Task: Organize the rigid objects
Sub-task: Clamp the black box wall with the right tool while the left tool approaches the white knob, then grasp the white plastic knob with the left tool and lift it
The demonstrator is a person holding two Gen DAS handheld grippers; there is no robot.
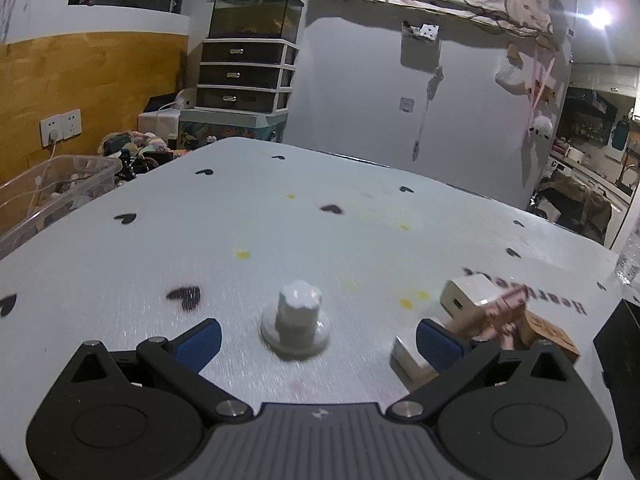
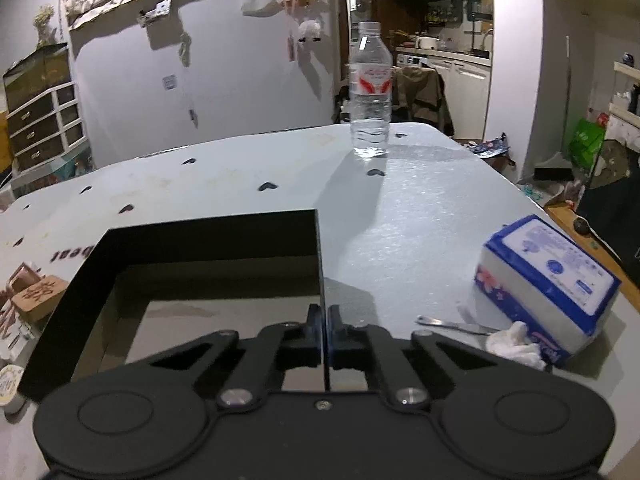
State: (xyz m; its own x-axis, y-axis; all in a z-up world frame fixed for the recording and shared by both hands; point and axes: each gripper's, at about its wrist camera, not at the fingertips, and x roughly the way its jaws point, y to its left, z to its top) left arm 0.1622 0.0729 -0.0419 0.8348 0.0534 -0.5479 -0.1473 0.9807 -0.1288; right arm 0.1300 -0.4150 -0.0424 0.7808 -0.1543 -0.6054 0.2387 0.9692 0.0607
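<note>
Right tool [image 2: 324, 334] pinches the black box [image 2: 200, 240] wall; left tool [image 1: 318, 338] gapes around the knob [image 1: 298, 322], seemingly light and stiff; grip its stem.

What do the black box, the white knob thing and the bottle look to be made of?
Black box: probably rigid card or thin plastic, glossy; the thin wall in the right gripper mirrors it.
White knob, ahead of the open left gripper: maybe matte plastic or ceramic; too blurred.
Bottle: clear plastic, see-through, ribbed.
</note>
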